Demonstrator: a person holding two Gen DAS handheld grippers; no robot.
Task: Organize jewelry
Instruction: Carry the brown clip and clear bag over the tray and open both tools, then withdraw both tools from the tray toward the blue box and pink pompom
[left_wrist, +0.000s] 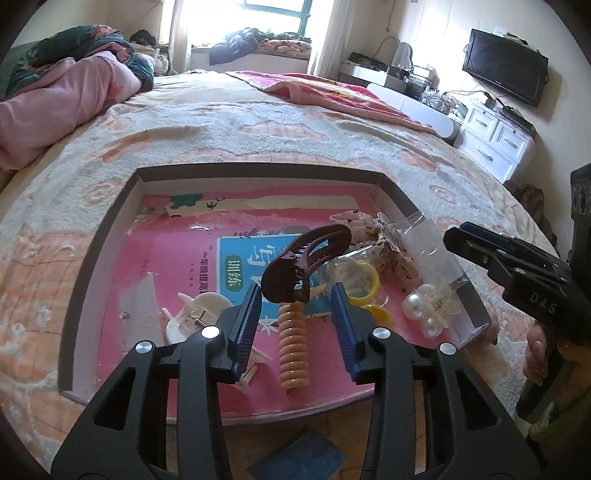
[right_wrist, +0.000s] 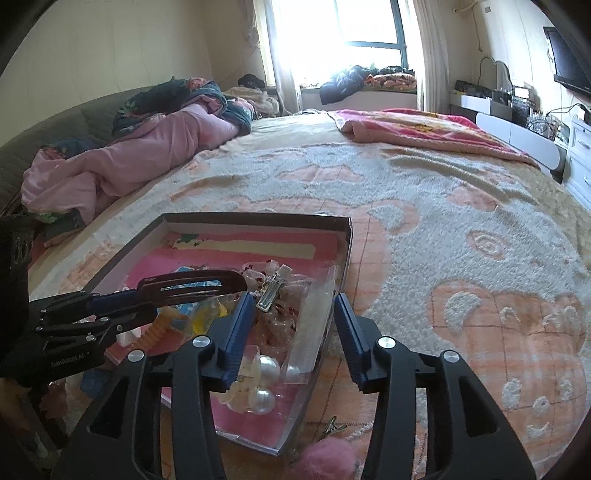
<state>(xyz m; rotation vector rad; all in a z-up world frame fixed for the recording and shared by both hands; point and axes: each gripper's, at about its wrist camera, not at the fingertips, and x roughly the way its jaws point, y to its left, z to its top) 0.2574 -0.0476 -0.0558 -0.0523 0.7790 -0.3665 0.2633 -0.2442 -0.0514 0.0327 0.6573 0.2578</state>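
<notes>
Here, one box (left_wrist: 122, 206) holds two claw clips (left_wrist: 306, 264).

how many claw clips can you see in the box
3: a brown one mid-box by the orange coil, a white one at the left, a pearl one by the right wall. More may hide under the pile.

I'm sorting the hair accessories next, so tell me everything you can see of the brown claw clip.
The brown claw clip is dark reddish-brown, glossy plastic by its look, with long curved slotted arms and rows of teeth. Its arms look closed together. It sits tilted above the pink-lined tray, over the orange spiral hair tie. In the right wrist view it juts level from the left gripper, but whether the pads press it cannot be told.
</notes>
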